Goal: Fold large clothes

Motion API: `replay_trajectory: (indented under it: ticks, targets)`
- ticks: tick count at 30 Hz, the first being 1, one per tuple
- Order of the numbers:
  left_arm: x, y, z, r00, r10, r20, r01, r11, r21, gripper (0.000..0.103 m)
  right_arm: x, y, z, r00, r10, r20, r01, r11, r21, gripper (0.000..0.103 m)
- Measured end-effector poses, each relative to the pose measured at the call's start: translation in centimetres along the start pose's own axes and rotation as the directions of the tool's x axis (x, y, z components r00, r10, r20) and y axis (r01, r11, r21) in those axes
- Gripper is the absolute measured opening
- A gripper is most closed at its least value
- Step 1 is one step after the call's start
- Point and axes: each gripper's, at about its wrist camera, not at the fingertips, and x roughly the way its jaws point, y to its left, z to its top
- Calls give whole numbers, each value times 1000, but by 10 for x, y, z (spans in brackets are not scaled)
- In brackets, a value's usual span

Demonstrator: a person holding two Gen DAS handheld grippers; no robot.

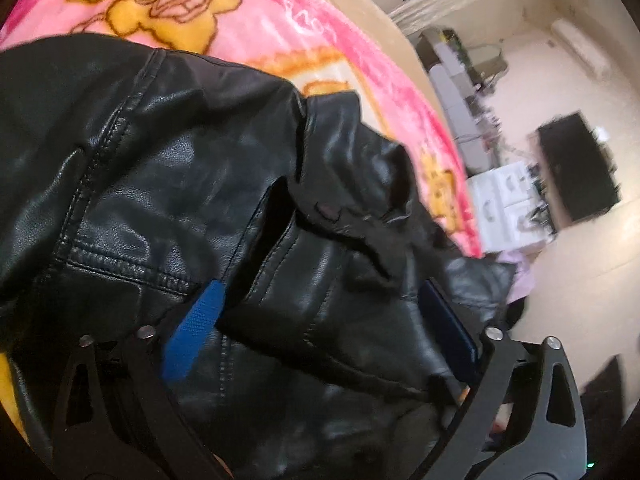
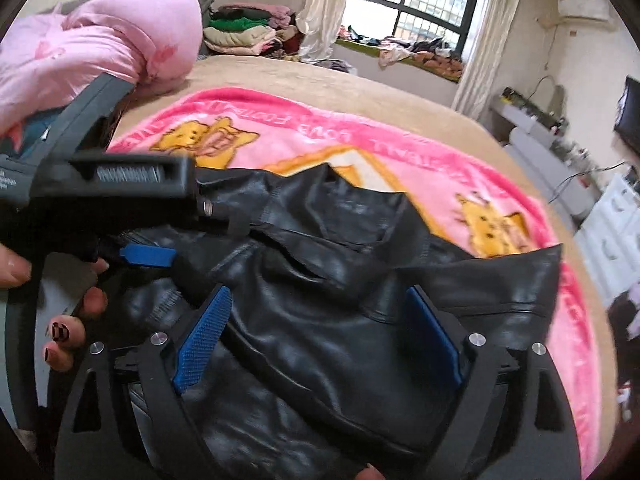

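A black leather jacket (image 1: pixel 168 168) lies crumpled on a pink blanket (image 1: pixel 256 28) with yellow cartoon figures. My left gripper (image 1: pixel 320 312) is open, its blue pads on either side of a bunched fold of the jacket. In the right wrist view the jacket (image 2: pixel 320 280) fills the middle. My right gripper (image 2: pixel 320 328) is open with jacket leather lying between its blue pads. The left gripper (image 2: pixel 152 258) shows there at the jacket's left edge, held by a hand with painted nails; its blue pad is visible.
The blanket (image 2: pixel 320 136) covers a beige bed (image 2: pixel 280 72). A person in pink (image 2: pixel 100 40) is at the upper left. Folded clothes (image 2: pixel 244 32) are stacked at the far side. White drawers (image 1: pixel 508 204) and a dark screen (image 1: pixel 576 168) stand right of the bed.
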Motion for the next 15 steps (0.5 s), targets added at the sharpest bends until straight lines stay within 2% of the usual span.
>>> replay_trajectory:
  ticks: [2, 3, 4, 7, 8, 9, 15]
  targets:
    - [2, -4, -2, 999, 41, 10, -41, 999, 34, 56, -1, -5, -1, 1000, -29, -7, 29, 1000, -7, 87]
    - [3, -6, -2, 998, 63, 11, -64, 996, 58, 49, -1, -9, -2, 999, -39, -11, 39, 999, -6, 87]
    - [4, -8, -1, 996, 88, 19, -89, 993, 77, 34, -1, -11, -2, 999, -44, -14, 43, 999, -4, 87]
    - [1, -15, -2, 994, 100, 41, -104, 987, 121, 20, -3, -20, -2, 998, -55, -19, 56, 998, 10, 87]
    - [-2, -18, -3, 993, 99, 57, -106, 985, 134, 9, -3, -22, -2, 998, -61, -20, 61, 998, 14, 87]
    - [-9, -25, -3, 991, 103, 89, -116, 981, 157, 3, -5, -24, -2, 998, -64, -16, 65, 998, 16, 87]
    - [-50, -43, -1, 978, 48, 201, -90, 975, 202, 1, -19, -28, 2, 997, -76, 17, 75, 997, 36, 87]
